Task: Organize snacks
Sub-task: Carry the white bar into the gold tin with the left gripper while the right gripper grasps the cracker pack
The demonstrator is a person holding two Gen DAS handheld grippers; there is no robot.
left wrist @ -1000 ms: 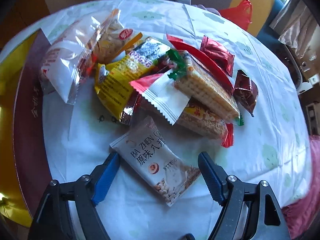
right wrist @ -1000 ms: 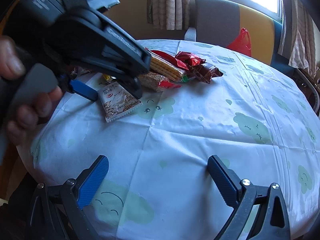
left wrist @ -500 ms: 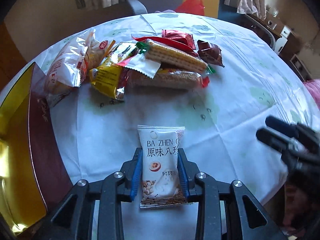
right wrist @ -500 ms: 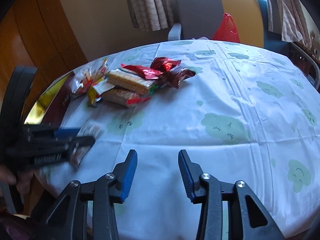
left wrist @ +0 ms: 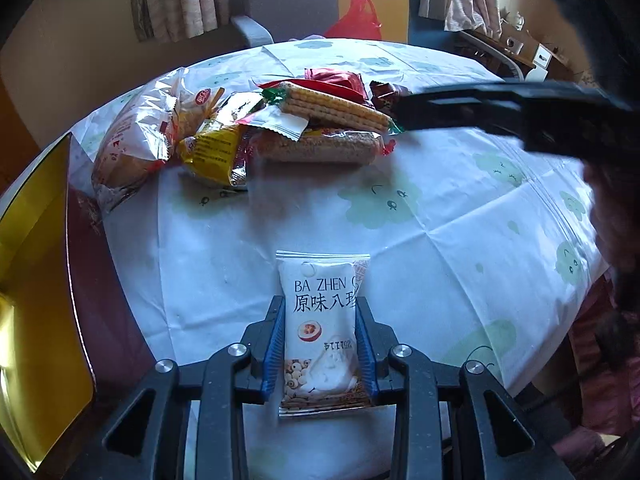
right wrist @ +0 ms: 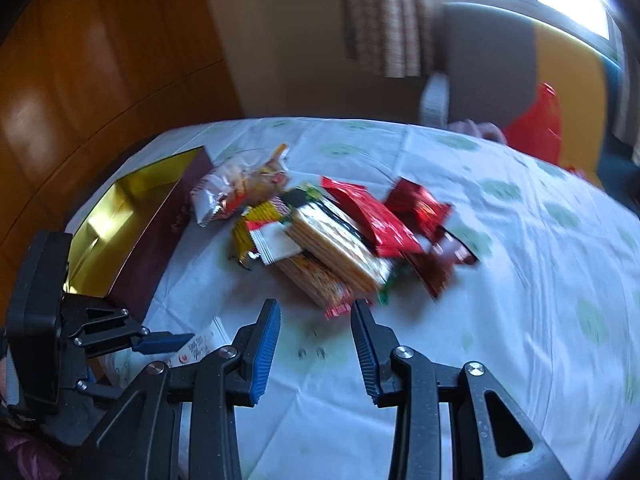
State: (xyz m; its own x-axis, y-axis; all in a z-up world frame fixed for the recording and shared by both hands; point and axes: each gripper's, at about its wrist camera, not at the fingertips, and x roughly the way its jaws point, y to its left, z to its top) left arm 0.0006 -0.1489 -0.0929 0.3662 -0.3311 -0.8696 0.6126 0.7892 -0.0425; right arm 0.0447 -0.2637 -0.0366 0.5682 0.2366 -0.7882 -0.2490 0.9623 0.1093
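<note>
1. Our left tongs (left wrist: 322,344), wide apart a second ago, now clamp the white snack packet (left wrist: 320,320), lifted near the desk (left wrist: 460,220) edge.
2. Our right tongs (right wrist: 316,344) are closing with nothing between them.
3. The packet has left the snack pile (left wrist: 280,128); the gold-lined box (left wrist: 36,260) beside it looks the likely destination.

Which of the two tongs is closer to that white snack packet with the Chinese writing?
The left. The left tongs are clamped on the white packet. The right tongs, closing on nothing, point at the snack pile farther along the table.
</note>
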